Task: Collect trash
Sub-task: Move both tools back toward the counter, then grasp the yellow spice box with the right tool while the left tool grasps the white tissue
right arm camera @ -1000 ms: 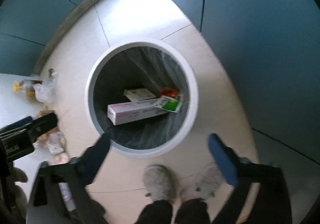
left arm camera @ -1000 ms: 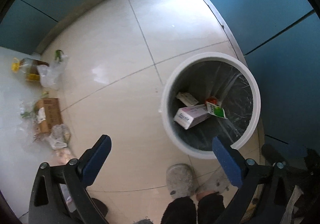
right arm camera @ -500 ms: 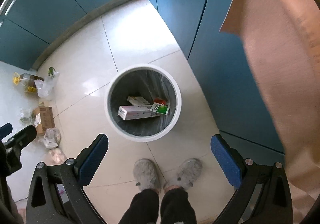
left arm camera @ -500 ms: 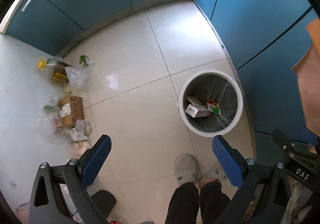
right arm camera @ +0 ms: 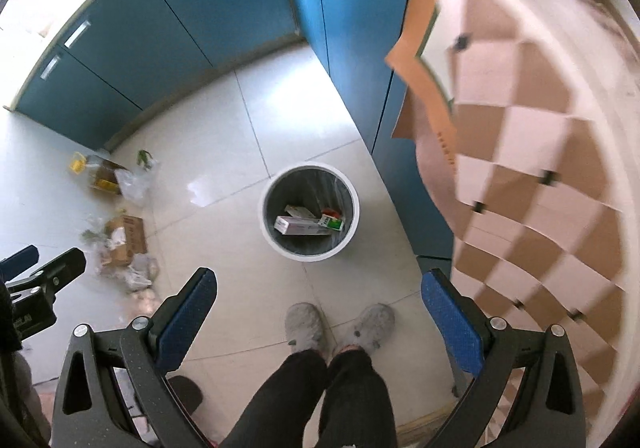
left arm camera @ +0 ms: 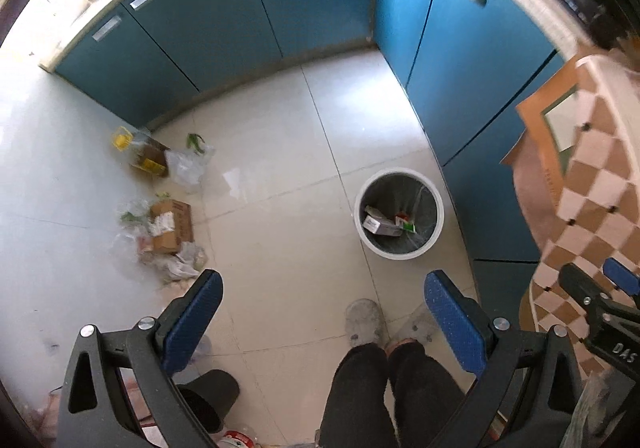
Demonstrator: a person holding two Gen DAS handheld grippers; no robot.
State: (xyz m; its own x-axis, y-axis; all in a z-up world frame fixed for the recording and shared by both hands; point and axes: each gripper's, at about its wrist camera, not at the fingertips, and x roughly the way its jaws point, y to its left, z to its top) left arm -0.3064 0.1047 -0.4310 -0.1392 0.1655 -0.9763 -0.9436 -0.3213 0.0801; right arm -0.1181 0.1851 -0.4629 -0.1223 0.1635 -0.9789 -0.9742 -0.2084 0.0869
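Observation:
A white round bin (left arm camera: 400, 253) (right arm camera: 269, 236) stands on the tiled floor by the blue cabinets, with several boxes inside, one a pink-and-white carton (right arm camera: 300, 226). Trash lies at the left: a cardboard box (left arm camera: 172, 226) (right arm camera: 126, 240), crumpled plastic bags (left arm camera: 186, 168), an oil bottle with a yellow cap (left arm camera: 140, 152) (right arm camera: 96, 172). My left gripper (left arm camera: 324, 312) is open and empty, high above the floor. My right gripper (right arm camera: 318, 308) is open and empty, also high up.
Blue cabinets (left arm camera: 224, 16) line the back and right. A table with a checked brown-and-white cloth (right arm camera: 540, 168) (left arm camera: 592, 208) fills the right. The person's slippered feet (right arm camera: 340, 324) stand below the bin. A dark object (left arm camera: 208, 400) sits near the lower left.
Both grippers have risen well away from the bin; it looks much smaller now. The cabinets, countertop and checked table have come into view. Both stay open.

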